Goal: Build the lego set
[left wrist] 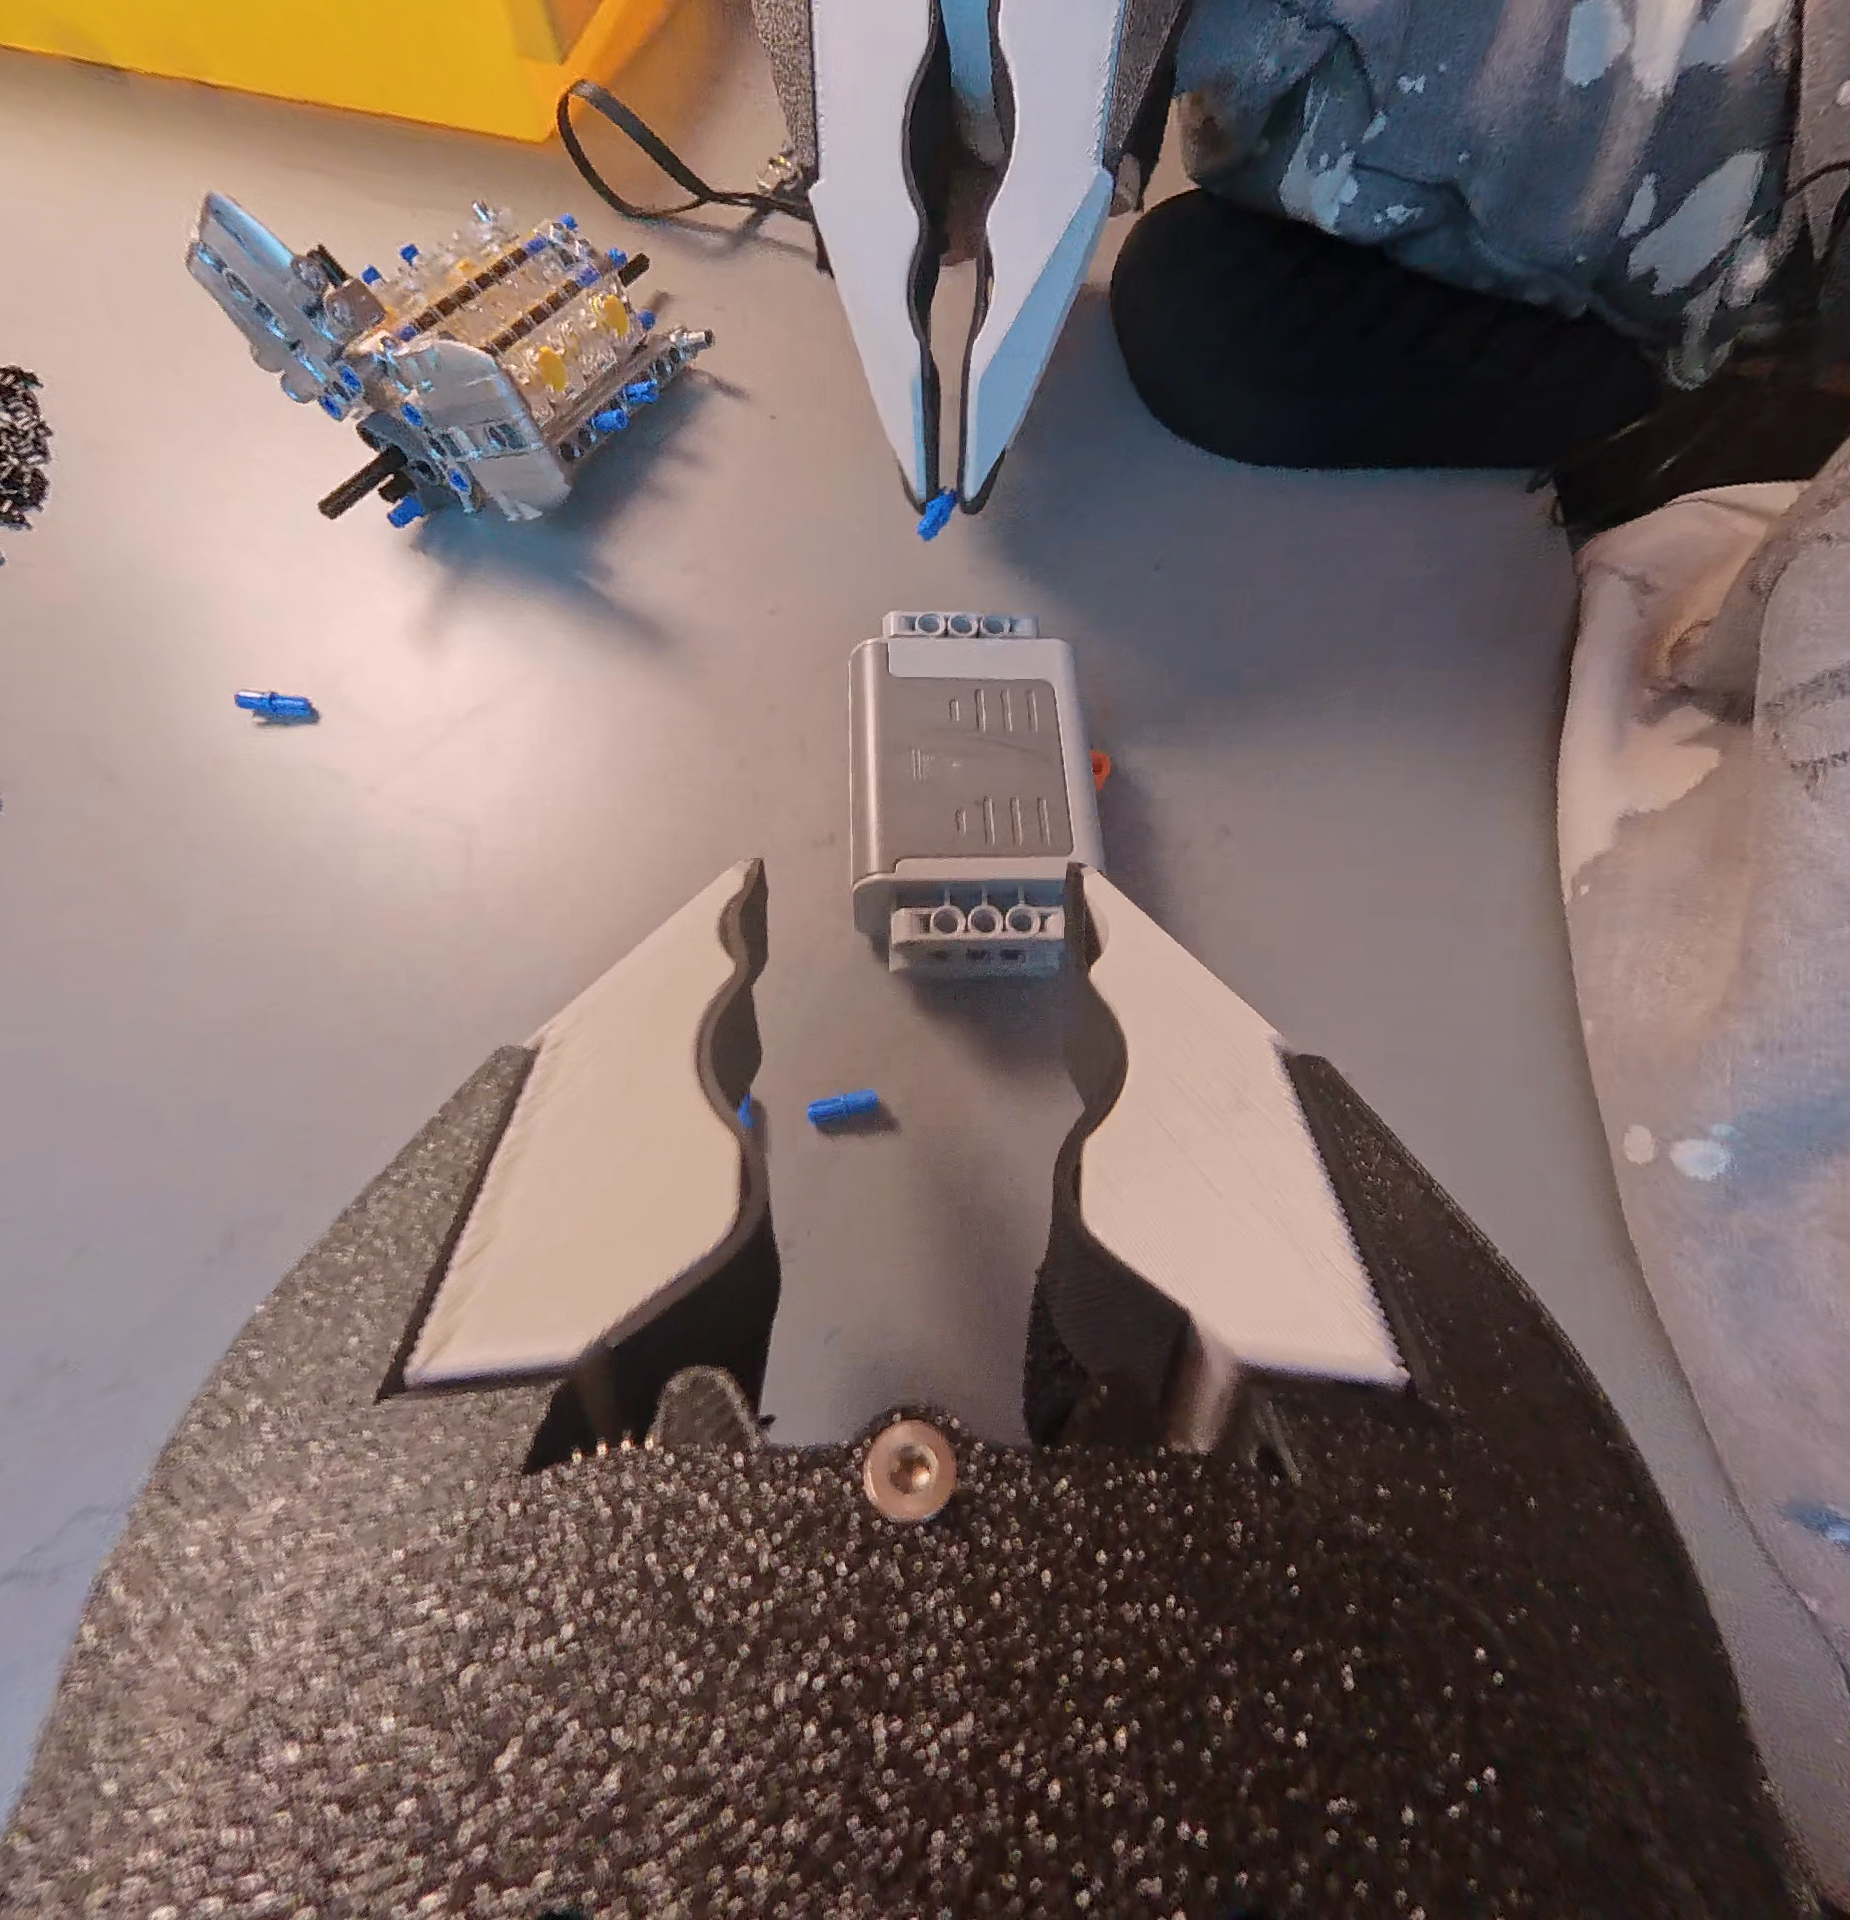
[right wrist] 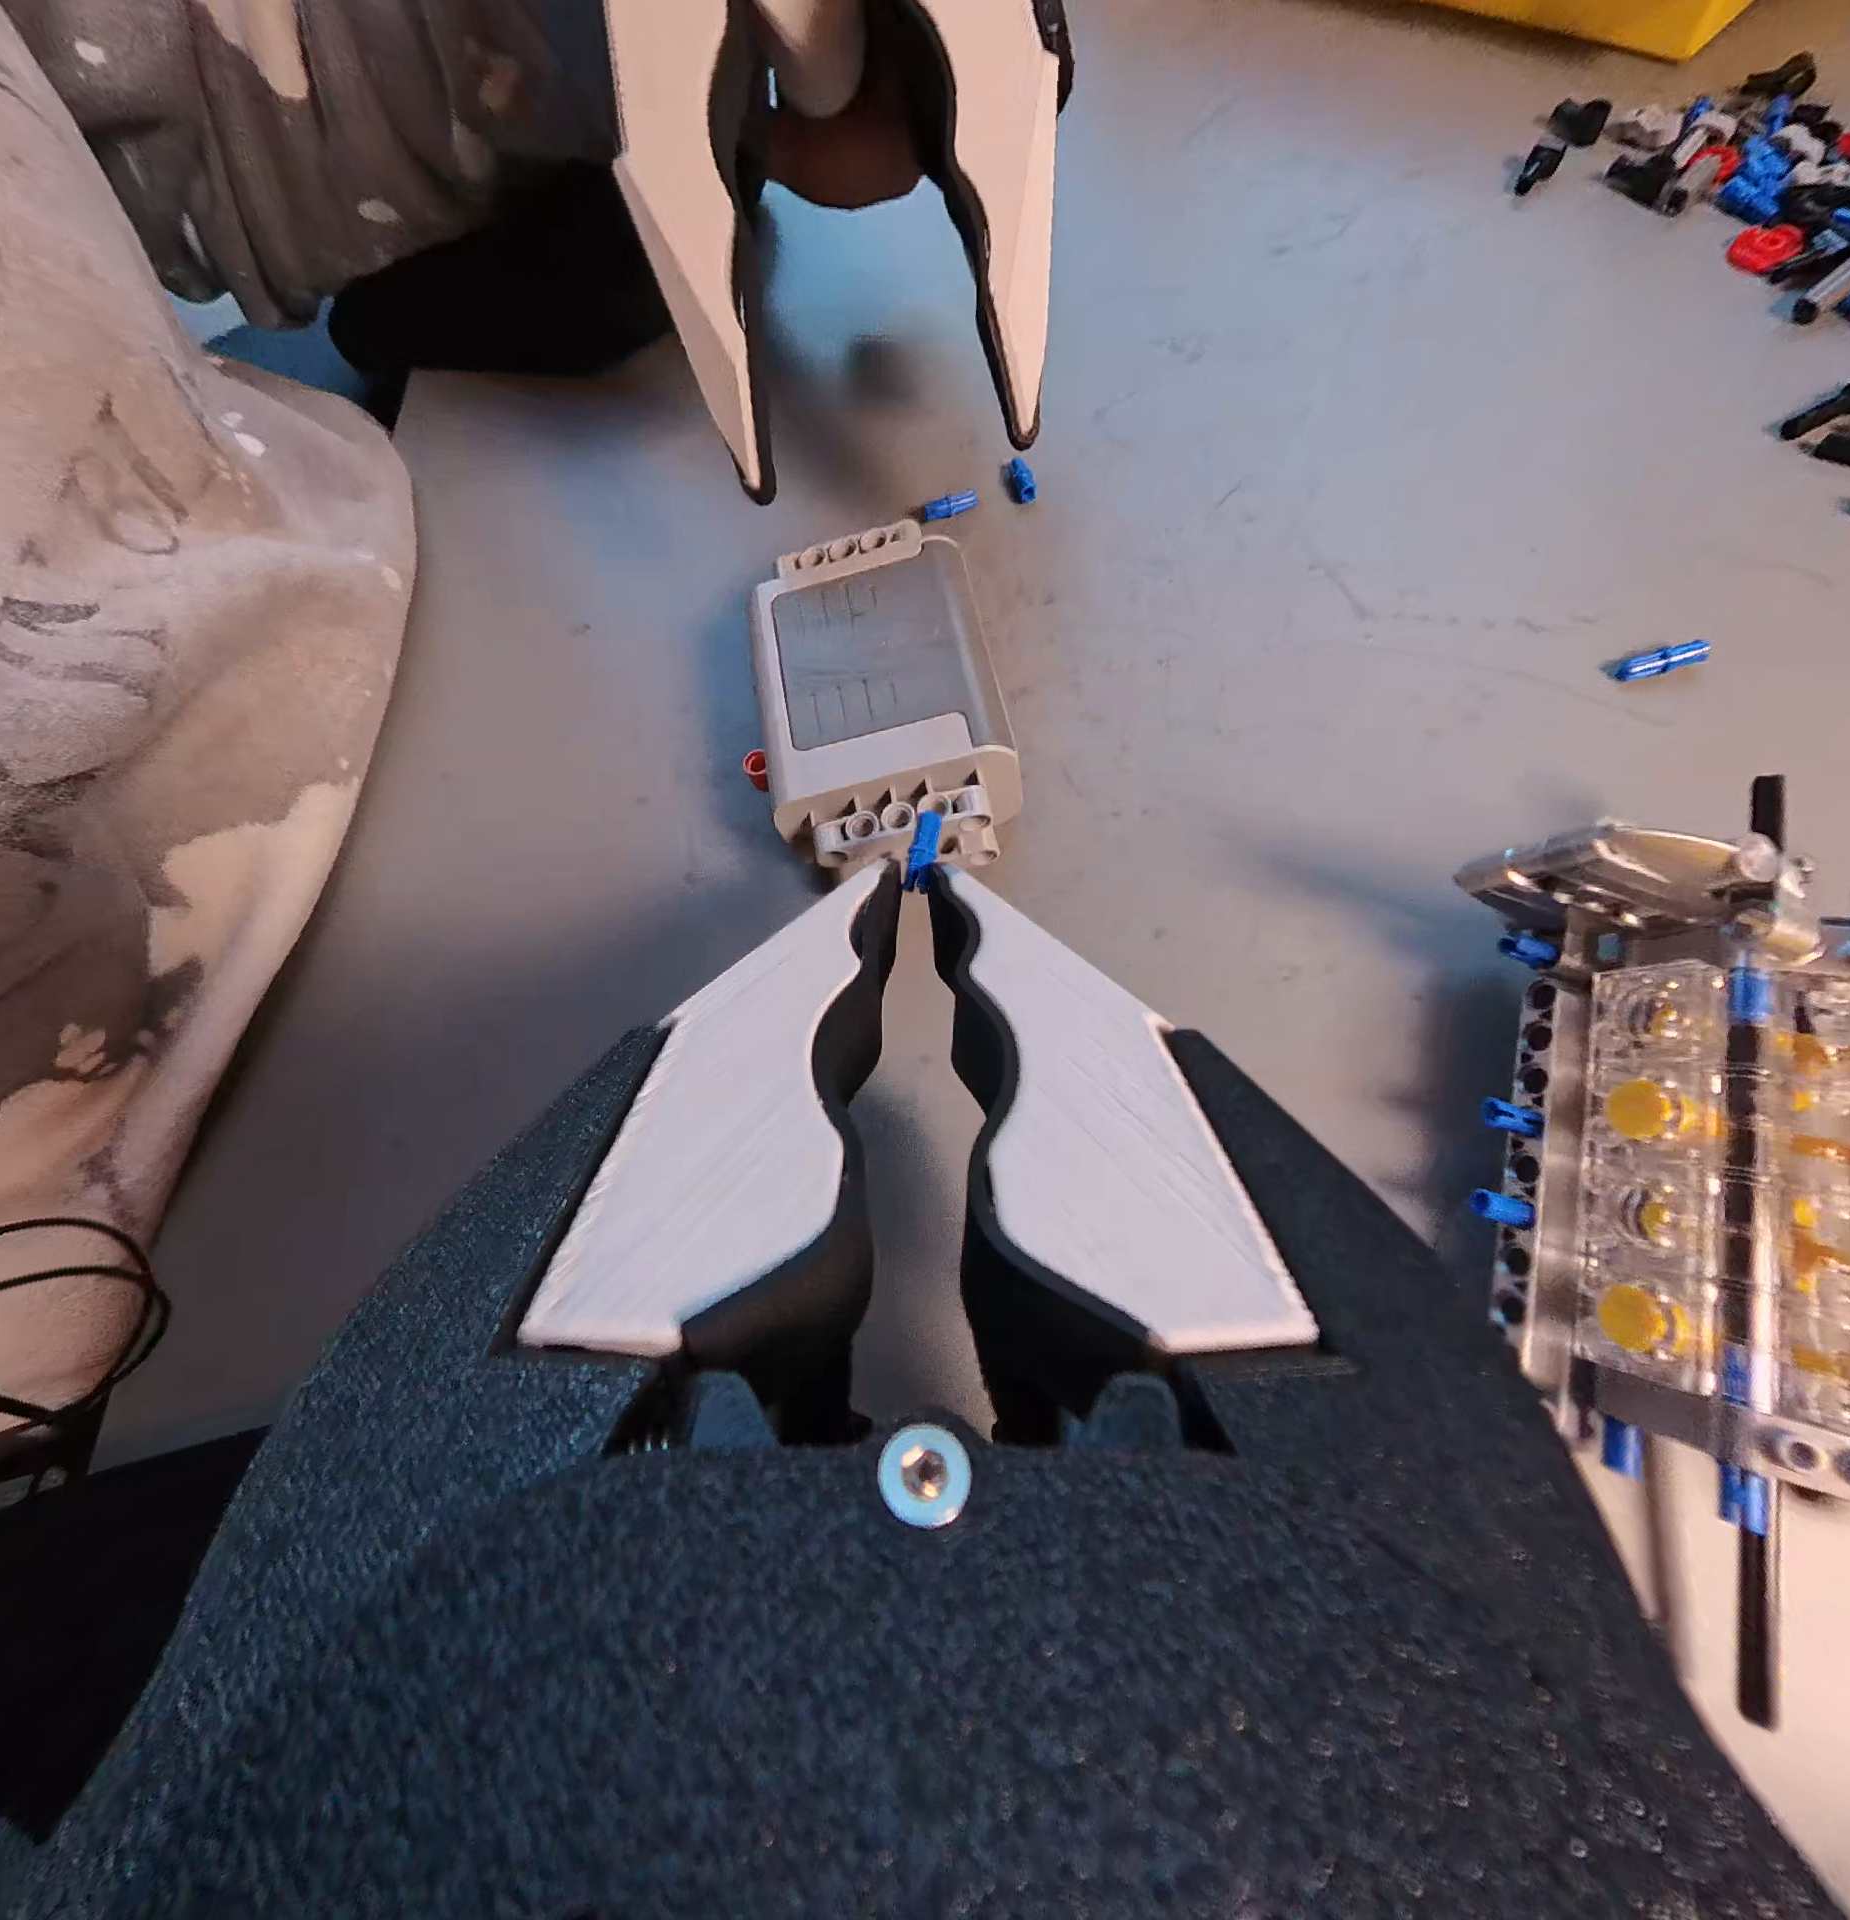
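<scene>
— Here, what does the right hand-held gripper carry?
— Its fingers are pinched together on a small blue pin, the pin's far tip at the holed end of a grey battery box lying flat on the grey surface.

— And the left hand-held gripper?
— Spread apart and holding nothing, its tips flank the box's opposite holed end; one finger sits just beside that corner.

— What lies about them?
— Two loose blue pins rest on the surface between the left fingers, another well apart. A clear-and-grey brick engine model with yellow pistons stands off to the side; past it lie a yellow bin and a scatter of black, blue and red parts. A person's mottled grey trousers border the surface's edge.
</scene>
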Demonstrator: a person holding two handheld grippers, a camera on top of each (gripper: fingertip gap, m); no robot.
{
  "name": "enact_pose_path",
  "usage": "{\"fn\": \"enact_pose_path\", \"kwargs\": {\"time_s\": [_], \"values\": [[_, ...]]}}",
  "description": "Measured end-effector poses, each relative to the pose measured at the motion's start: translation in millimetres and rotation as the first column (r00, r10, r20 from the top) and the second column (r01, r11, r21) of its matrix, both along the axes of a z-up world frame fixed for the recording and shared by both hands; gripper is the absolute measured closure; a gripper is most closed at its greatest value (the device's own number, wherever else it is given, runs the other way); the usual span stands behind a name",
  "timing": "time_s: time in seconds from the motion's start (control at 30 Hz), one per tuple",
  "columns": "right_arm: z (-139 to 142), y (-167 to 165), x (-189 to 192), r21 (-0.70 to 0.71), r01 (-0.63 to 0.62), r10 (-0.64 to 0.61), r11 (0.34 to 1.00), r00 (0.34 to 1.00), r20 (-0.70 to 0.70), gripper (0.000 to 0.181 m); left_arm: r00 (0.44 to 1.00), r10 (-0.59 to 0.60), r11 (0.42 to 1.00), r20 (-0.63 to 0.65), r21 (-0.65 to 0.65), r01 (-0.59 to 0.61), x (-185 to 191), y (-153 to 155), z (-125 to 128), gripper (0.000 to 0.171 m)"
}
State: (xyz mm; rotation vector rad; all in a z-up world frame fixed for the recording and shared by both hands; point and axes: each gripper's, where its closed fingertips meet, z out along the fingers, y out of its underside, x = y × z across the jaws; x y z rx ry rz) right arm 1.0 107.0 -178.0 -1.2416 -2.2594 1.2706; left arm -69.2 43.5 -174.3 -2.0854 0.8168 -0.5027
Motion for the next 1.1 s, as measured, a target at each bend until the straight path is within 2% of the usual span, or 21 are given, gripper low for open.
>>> {"fn": "enact_pose_path", "kwargs": {"time_s": [0.2,0.33,0.5,0.6,0.73,0.87,1.1], "values": [[-4.6,-6.2,3.5,-0.041,-0.035,0.036,0.999,0.999,0.022,0.176,0.999,-0.045,0.998,-0.022,-0.034,0.044,8.1,-4.0,-14.0,0.115],[5.4,-14.6,-1.3,-0.101,-0.059,0.057,0.993,0.998,-0.023,0.176,0.998,-0.055,0.997,-0.032,-0.053,0.053,13.1,-2.8,-23.7,0.121],[15.4,-25.5,-13.7,-0.108,-0.071,0.060,0.992,0.993,-0.099,0.176,0.999,-0.049,0.997,-0.007,-0.054,0.048,11.4,-1.2,-23.1,0.123],[18.3,-31.5,-21.8,-0.094,-0.070,0.056,0.993,0.989,-0.139,0.176,1.000,-0.003,1.000,0.029,-0.023,0.003,-0.2,3.5,-11.6,0.123],[23.0,-33.4,-34.1,-0.071,-0.036,0.022,0.997,0.981,-0.191,0.176,0.990,0.030,0.999,0.139,0.034,-0.035,-6.5,9.0,11.2,0.137],[27.7,-37.5,-45.6,-0.043,-0.002,-0.008,0.999,0.969,-0.245,0.177,0.983,-0.002,0.998,0.182,0.066,-0.010,-0.6,8.3,18.3,0.143],[39.4,-53.1,-50.8,-0.028,-0.012,0.003,1.000,0.948,-0.317,0.176,0.971,-0.070,0.985,0.227,0.171,0.031,17.1,6.3,37.6,0.156]]}}
